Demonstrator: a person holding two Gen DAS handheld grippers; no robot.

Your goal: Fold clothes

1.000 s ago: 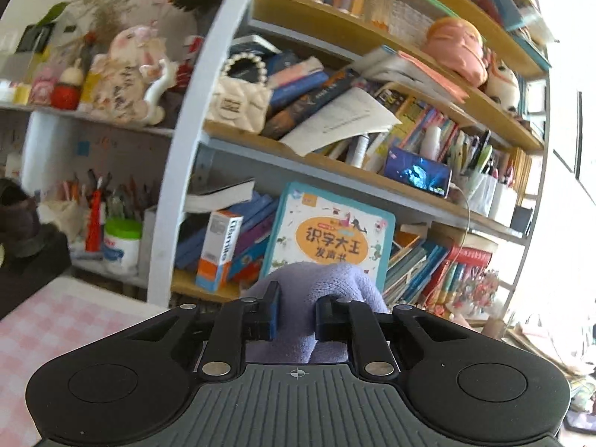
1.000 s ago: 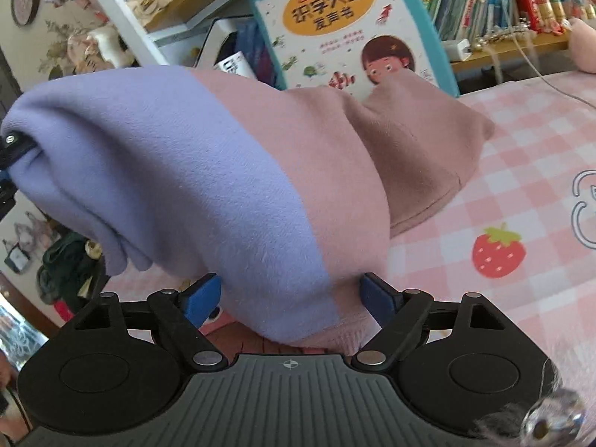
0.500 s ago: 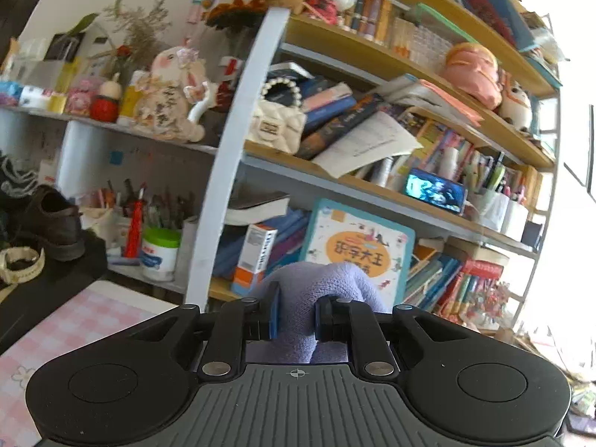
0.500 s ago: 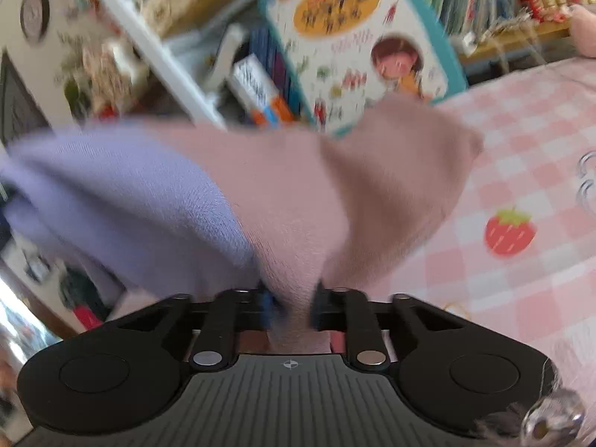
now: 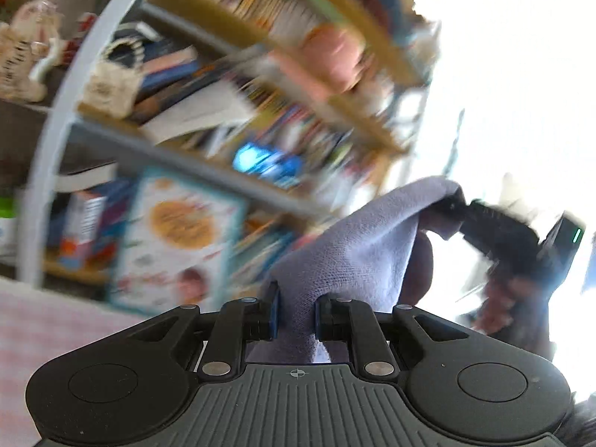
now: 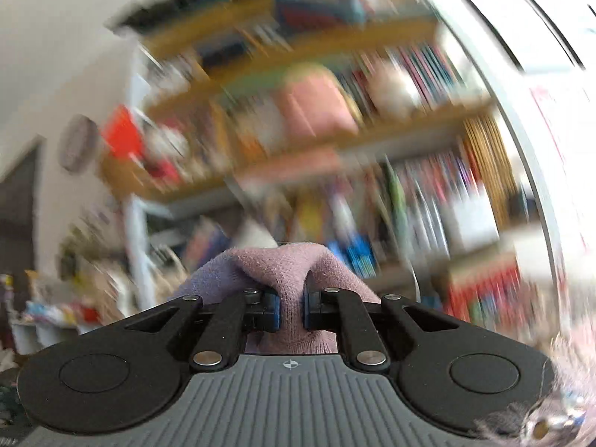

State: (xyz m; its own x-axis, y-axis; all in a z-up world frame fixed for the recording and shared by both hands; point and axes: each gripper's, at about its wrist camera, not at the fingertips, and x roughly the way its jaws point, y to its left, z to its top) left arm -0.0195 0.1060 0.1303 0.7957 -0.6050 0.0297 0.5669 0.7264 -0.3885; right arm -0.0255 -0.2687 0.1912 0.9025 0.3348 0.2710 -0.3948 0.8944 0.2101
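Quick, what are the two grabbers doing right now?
Left gripper: closed on the garment.
Right gripper: closed on the same garment.

Bookshelf (image 5: 231,18): fills the upper frame, blurred
Picture book (image 5: 175,246): lower left, upright, teal border
Woven bag (image 5: 111,82): upper left, on shelf
Tablecloth (image 5: 56,320): pink check, lower left corner

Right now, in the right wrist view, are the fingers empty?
No, the right gripper pinches a fold of the pink and lilac garment.
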